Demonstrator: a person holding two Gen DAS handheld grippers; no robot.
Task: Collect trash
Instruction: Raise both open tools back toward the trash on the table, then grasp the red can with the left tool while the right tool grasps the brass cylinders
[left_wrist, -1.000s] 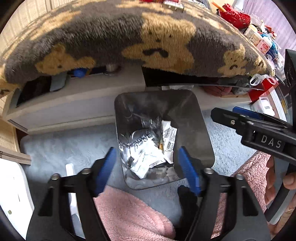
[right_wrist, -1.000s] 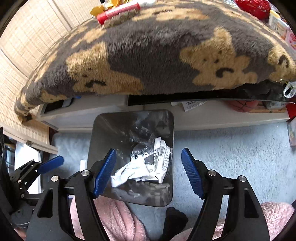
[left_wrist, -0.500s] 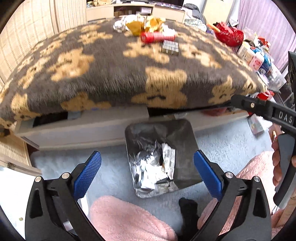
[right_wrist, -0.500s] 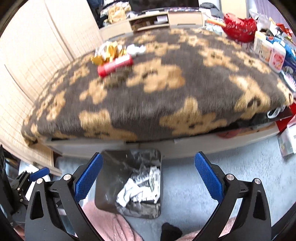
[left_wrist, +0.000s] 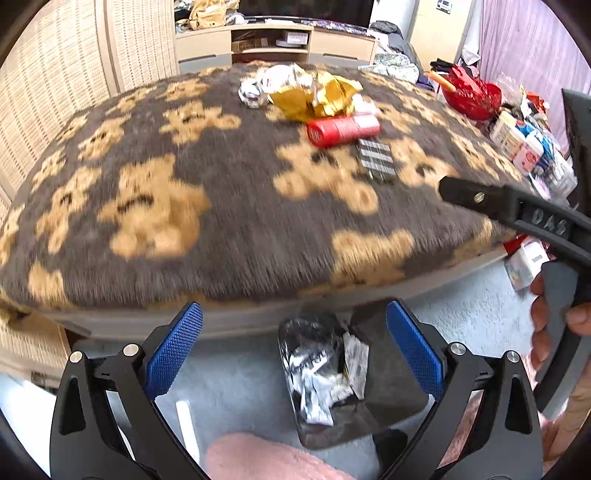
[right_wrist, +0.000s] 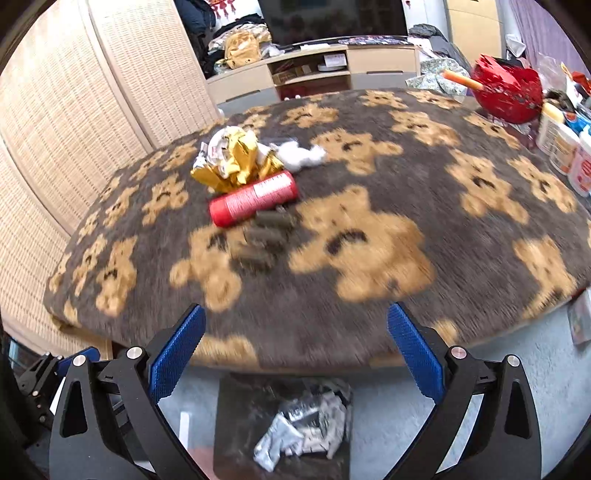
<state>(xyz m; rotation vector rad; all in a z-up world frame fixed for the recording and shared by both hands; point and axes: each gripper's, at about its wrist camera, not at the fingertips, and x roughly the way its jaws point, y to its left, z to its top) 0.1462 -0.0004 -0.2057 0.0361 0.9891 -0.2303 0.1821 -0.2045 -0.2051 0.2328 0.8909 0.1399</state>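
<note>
Both tongs empty above the bin, trash pile back in sight on the desk

A second ago my views were filled by the bin's mouth; now the bear-print blanket (right_wrist: 369, 258) over the desk fills both frames, and the bin (left_wrist: 391, 417) with its crumpled wrappers has dropped to the bottom centre. That tells me the last drop is done and I'm heading back for more. The left tongs (left_wrist: 293, 365) are spread wide with nothing between the pads; the right tongs (right_wrist: 295, 365) are just starting to close, also empty. What's left sits in the upper middle of the left view: gold foil wrapper (left_wrist: 317, 98), red tube (left_wrist: 341, 130), dark ridged packet (left_wrist: 376, 158), plus a white tuft (right_wrist: 301, 154)
</note>
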